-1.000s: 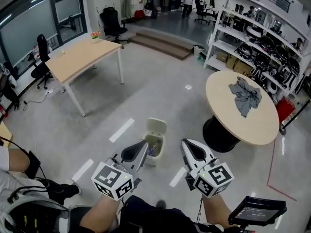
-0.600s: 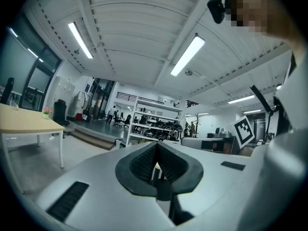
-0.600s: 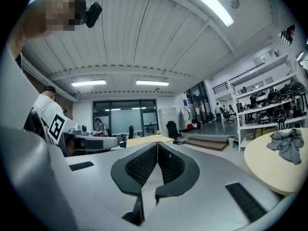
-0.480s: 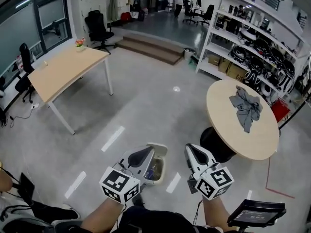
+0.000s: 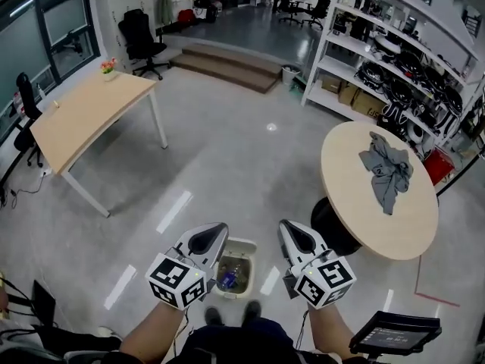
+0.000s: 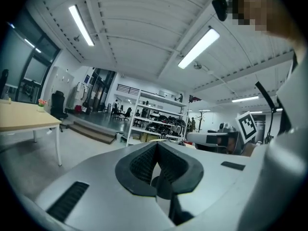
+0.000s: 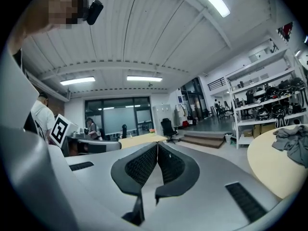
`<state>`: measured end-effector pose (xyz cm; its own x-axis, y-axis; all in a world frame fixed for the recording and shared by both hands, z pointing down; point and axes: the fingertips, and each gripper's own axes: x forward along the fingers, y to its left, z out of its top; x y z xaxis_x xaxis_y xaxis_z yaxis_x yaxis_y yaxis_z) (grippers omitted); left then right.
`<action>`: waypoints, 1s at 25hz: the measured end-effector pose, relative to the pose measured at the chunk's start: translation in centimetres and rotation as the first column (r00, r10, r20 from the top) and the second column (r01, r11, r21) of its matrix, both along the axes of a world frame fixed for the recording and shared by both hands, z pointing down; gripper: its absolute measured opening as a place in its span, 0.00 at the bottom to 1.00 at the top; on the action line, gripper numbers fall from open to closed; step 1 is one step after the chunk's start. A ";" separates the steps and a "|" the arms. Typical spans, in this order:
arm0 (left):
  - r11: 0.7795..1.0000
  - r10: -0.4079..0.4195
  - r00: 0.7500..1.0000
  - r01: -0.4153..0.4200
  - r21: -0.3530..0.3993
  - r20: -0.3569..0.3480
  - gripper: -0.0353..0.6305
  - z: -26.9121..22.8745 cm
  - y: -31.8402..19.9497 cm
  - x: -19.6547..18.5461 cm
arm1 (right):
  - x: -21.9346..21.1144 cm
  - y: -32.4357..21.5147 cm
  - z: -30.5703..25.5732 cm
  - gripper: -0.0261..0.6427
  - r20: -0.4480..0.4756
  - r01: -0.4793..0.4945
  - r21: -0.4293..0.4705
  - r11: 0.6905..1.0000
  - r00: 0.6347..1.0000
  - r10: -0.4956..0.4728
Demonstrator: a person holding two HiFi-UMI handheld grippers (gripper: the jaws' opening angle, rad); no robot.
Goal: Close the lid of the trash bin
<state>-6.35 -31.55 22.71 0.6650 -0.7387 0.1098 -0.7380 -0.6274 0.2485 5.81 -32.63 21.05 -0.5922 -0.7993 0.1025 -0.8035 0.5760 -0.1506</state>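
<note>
Left hand-held gripper [image 5: 212, 235], lower centre-left: jaws pressed together, empty. Trash bin [image 5: 244, 243], lower centre, on the floor just between both grippers: open, litter visible inside, lid itself not clearly made out. Right hand-held gripper [image 5: 294, 232], lower centre-right: clenched, empty. Recommended handling: find the lid's free edge, then press it down squarely with one closed tip.

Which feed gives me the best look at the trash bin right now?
The head view: it looks down into the open bin on the floor, seen between the left tongs and right tongs, with litter inside. Both gripper views aim across the room and up at the ceiling; neither shows the bin.
</note>
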 end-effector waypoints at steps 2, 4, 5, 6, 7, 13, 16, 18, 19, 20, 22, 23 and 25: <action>1.000 -0.025 1.000 0.025 -0.010 -0.005 0.04 0.1 -1.2 0.3 | 0.4 -1.2 0.1 0.05 -0.003 0.023 -0.001 1.000 1.000 -0.023; 0.999 -0.043 0.999 0.043 -0.014 0.010 0.04 0.6 -2.1 0.7 | 1.1 -2.4 0.7 0.05 -0.007 0.038 0.000 0.999 0.999 -0.038; 0.999 -0.050 0.998 0.051 -0.015 0.022 0.04 1.0 -2.6 0.8 | 1.4 -2.9 1.2 0.05 -0.004 0.043 -0.006 0.999 0.999 -0.043; 0.998 -0.058 0.998 0.059 -0.019 0.032 0.04 1.6 -3.1 0.8 | 1.6 -3.5 1.8 0.05 0.002 0.050 -0.017 0.999 0.999 -0.050; 0.997 -0.068 0.997 0.069 -0.027 0.038 0.04 2.3 -3.7 0.7 | 1.7 -4.1 2.6 0.05 0.005 0.057 -0.032 0.998 0.998 -0.057; 0.990 -0.090 0.994 0.095 -0.106 0.056 0.04 7.9 -7.5 0.0 | 1.4 -8.4 7.5 0.05 -0.001 0.063 -0.091 0.994 0.998 -0.063; 0.981 -0.080 0.995 0.089 -0.171 0.060 0.04 11.7 -8.7 -0.4 | 1.3 -9.6 11.7 0.05 -0.019 0.043 -0.159 0.986 0.999 -0.046; 0.972 -0.067 0.995 0.081 -0.221 0.070 0.04 14.5 -9.4 -0.3 | 1.4 -10.4 15.0 0.05 -0.044 0.032 -0.213 0.976 0.998 -0.042; 0.967 -0.062 0.995 0.080 -0.243 0.078 0.04 16.0 -9.9 -0.4 | 1.4 -10.8 16.7 0.05 -0.056 0.026 -0.239 0.971 0.998 -0.041; 0.961 -0.058 0.994 0.079 -0.265 0.088 0.04 17.6 -10.5 -0.5 | 1.4 -11.3 18.5 0.05 -0.066 0.020 -0.264 0.964 0.997 -0.038; 0.947 -0.046 0.993 0.079 -0.312 0.112 0.04 21.2 -11.5 -0.7 | 1.3 -12.0 22.0 0.05 -0.078 0.007 -0.311 0.950 0.996 -0.032; 0.938 -0.038 0.992 0.078 -0.337 0.124 0.04 23.1 -12.1 -0.8 | 1.3 -12.4 23.7 0.05 -0.084 0.001 -0.334 0.943 0.996 -0.031; 0.918 -0.021 0.989 0.077 -0.390 0.147 0.04 27.1 -12.9 -0.6 | 1.5 -12.9 27.2 0.05 -0.098 -0.010 -0.379 0.925 0.995 -0.029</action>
